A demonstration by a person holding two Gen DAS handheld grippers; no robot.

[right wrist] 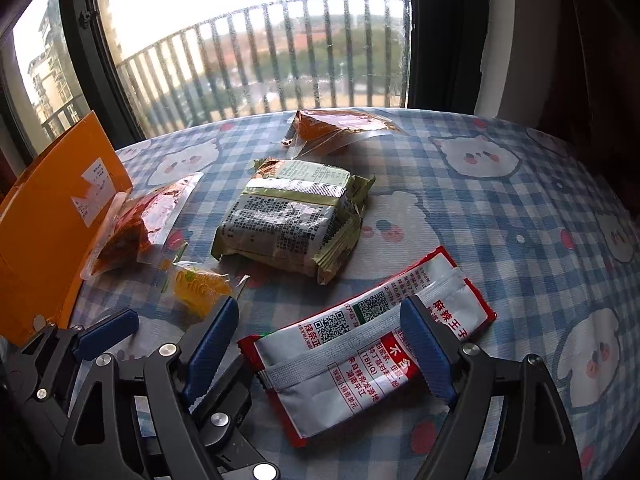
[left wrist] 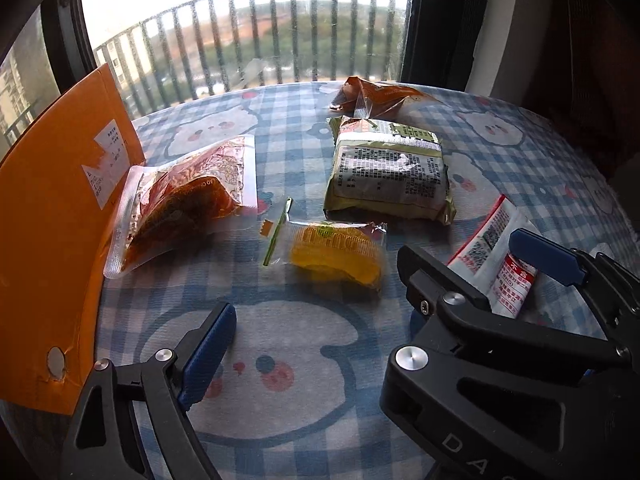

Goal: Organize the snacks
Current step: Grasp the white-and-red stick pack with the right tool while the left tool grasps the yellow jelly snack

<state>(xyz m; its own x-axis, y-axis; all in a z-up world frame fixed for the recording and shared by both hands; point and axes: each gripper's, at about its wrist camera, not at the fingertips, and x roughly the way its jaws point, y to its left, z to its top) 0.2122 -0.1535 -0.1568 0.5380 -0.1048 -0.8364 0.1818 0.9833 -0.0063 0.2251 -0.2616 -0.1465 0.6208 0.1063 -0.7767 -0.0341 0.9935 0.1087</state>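
Both jaws wide, empty: left gripper (left wrist: 316,336) above yellow snack (left wrist: 340,256), right gripper (right wrist: 320,344) astride red-white packet (right wrist: 360,344).

Five snack packets lie flat — red-and-white packet (right wrist: 368,344) nearest; green packet (right wrist: 292,220) centre; yellow sweet (left wrist: 336,256), red pouch (left wrist: 184,204), orange packet (right wrist: 340,126) beyond.

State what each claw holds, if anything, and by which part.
Nothing is held. The left claw stands open above the clear-wrapped yellow snack; the right claw is open astride the red-and-white foil packet, pads not pressing it.
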